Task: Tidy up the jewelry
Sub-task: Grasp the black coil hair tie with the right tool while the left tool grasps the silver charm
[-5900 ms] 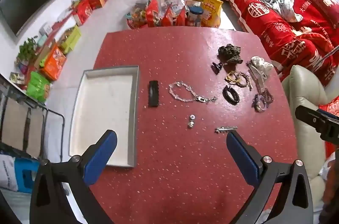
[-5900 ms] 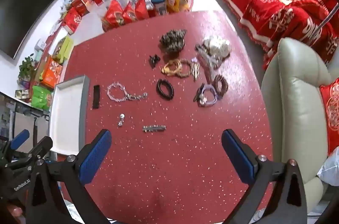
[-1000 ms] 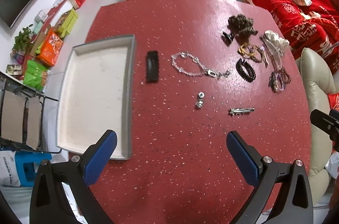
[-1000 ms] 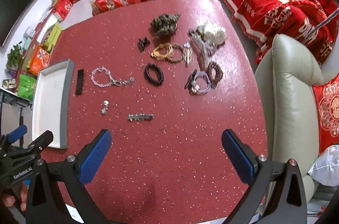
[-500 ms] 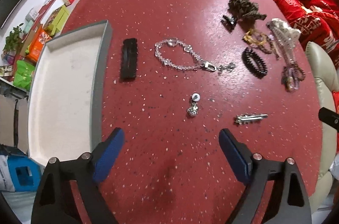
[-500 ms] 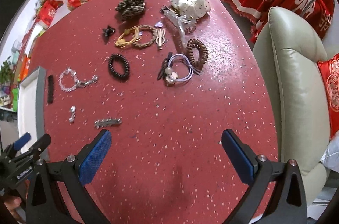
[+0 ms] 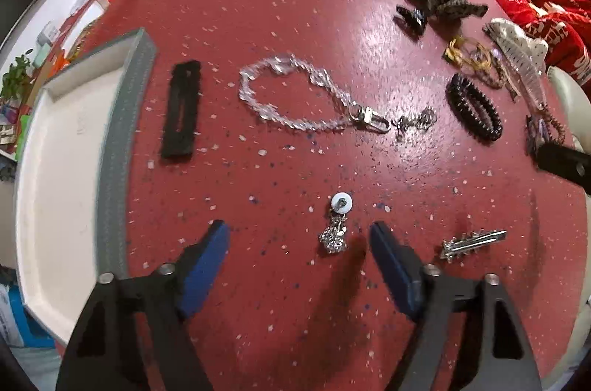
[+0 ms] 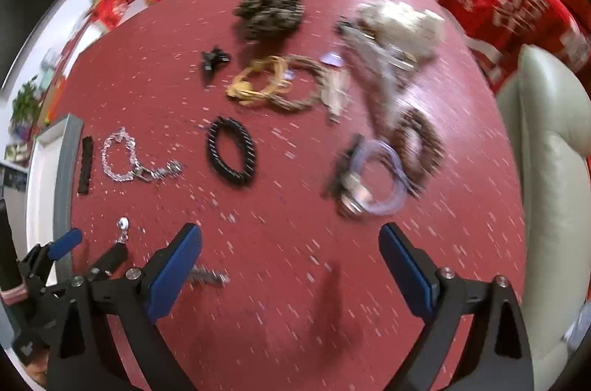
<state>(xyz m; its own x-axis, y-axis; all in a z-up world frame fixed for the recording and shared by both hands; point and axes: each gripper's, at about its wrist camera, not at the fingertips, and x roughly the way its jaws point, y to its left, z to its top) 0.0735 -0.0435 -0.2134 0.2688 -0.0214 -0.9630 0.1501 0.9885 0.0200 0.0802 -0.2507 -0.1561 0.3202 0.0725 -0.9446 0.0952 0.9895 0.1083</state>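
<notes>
On the red speckled table, the left gripper hangs low with its blue pads spread wide, the small silver earring lying between its fingertips nearer the right pad, pinched by neither. Taking that earring as landmark: the silver hair clip lies just to its right, the crystal bracelet beyond it, the black hair clip beyond and left beside the white tray, which holds no jewelry. The right gripper is also spread and empty, far right of the earring, facing the blurred purple hair tie, with the black coil hair tie to its left
</notes>
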